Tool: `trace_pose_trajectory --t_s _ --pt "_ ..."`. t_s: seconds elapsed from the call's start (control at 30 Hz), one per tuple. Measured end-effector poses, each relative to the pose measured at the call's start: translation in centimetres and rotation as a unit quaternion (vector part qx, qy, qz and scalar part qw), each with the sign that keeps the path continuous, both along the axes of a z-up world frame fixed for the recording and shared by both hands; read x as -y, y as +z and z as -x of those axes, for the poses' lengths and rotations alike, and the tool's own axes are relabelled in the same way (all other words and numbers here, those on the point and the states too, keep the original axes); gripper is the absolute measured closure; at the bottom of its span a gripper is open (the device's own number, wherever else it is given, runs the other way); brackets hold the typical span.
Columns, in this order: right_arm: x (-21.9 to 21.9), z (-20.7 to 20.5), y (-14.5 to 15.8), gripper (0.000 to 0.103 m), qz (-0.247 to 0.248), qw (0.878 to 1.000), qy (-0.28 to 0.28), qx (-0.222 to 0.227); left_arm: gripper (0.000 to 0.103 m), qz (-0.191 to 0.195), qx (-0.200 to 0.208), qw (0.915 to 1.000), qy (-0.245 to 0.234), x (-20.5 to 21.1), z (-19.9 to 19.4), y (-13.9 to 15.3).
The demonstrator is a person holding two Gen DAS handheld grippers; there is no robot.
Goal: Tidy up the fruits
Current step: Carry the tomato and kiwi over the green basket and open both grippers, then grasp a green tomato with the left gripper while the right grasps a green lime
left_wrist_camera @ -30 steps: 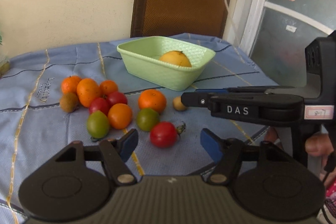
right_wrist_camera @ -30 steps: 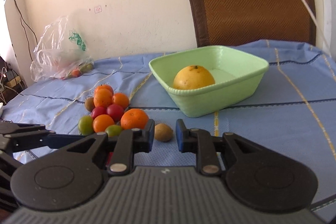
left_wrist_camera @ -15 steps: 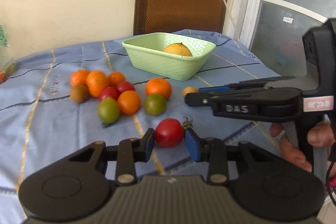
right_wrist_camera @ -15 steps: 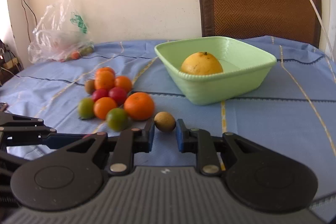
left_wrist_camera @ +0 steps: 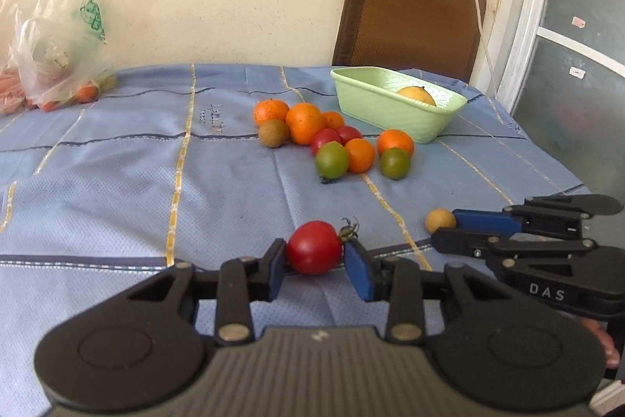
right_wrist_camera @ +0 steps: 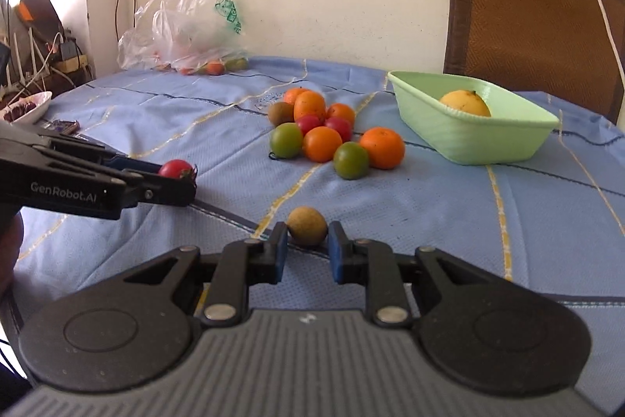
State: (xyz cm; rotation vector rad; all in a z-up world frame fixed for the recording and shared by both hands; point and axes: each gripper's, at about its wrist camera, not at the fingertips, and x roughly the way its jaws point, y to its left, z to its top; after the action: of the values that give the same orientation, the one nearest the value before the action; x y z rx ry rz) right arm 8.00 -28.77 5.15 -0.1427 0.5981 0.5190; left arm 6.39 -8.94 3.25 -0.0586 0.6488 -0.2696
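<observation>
My left gripper [left_wrist_camera: 314,260] is shut on a red tomato [left_wrist_camera: 313,247] with a green stalk, held above the blue tablecloth. It also shows at the left of the right wrist view [right_wrist_camera: 183,178]. My right gripper [right_wrist_camera: 306,247] is shut on a small tan round fruit [right_wrist_camera: 307,225]; the left wrist view shows that fruit [left_wrist_camera: 440,220] at the tip of the right gripper's fingers [left_wrist_camera: 480,221]. A pile of oranges, red and green tomatoes and a brown kiwi [left_wrist_camera: 332,139] lies mid-table. A pale green basket [left_wrist_camera: 394,112] behind it holds a yellow-orange fruit [left_wrist_camera: 416,94].
A clear plastic bag of produce [left_wrist_camera: 50,65] sits at the far left against the wall. A brown chair back [left_wrist_camera: 410,14] stands behind the basket. A door frame and glass [left_wrist_camera: 547,65] are at the right. A small dish [right_wrist_camera: 27,104] sits at the far left.
Both grippers have pulled back from the pile and swung left. The left jaws went from open to closed on the red tomato, and the right jaws tightened on the tan fruit; both fruits moved with them.
</observation>
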Motion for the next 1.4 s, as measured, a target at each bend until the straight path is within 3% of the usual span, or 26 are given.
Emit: trace_pose_trajectory --t_s 0.2,0.33,0.5,0.7,0.83,1.03,1.17,1.27,1.4 --pt "0.2 0.2 -0.2 0.077 0.000 1.000 0.000 -0.001 0.067 -0.012 0.007 0.9999 -0.007 0.2 0.0 -0.3" --pt "0.0 0.4 -0.3 0.078 0.006 1.000 0.005 0.005 0.071 -0.010 0.008 0.9998 -0.012 -0.1 -0.2 -0.4" --pt "1.2 -0.6 1.0 0.078 -0.012 0.999 -0.015 0.044 0.071 0.031 0.006 0.9987 -0.040 0.7 -2.3 1.4" --pt "4.9 -5.8 3.8 0.078 -0.029 0.989 -0.089 0.113 0.071 0.073 0.043 0.9928 -0.086 4.7 -9.4 5.8" --pt "7.4 -10.3 3.9 0.078 -0.038 0.984 -0.137 0.106 0.071 0.081 0.030 0.9922 -0.089 7.9 -15.5 6.4" --pt "9.4 -13.7 2.5 0.078 -0.053 0.981 -0.171 0.076 0.071 0.093 -0.016 0.9935 -0.064 9.7 -21.6 4.4" --pt "9.5 -13.8 2.0 0.076 -0.054 0.981 -0.170 0.074 0.069 0.092 -0.029 0.9938 -0.054 9.7 -22.5 3.2" --pt "9.3 -13.3 2.1 0.060 -0.059 0.981 -0.165 0.081 0.064 0.092 -0.026 0.9937 -0.058 9.6 -22.1 3.4" --pt "9.3 -12.3 2.2 0.060 -0.057 0.980 -0.167 0.096 0.063 0.111 0.002 0.9924 -0.054 7.2 -20.0 5.2"
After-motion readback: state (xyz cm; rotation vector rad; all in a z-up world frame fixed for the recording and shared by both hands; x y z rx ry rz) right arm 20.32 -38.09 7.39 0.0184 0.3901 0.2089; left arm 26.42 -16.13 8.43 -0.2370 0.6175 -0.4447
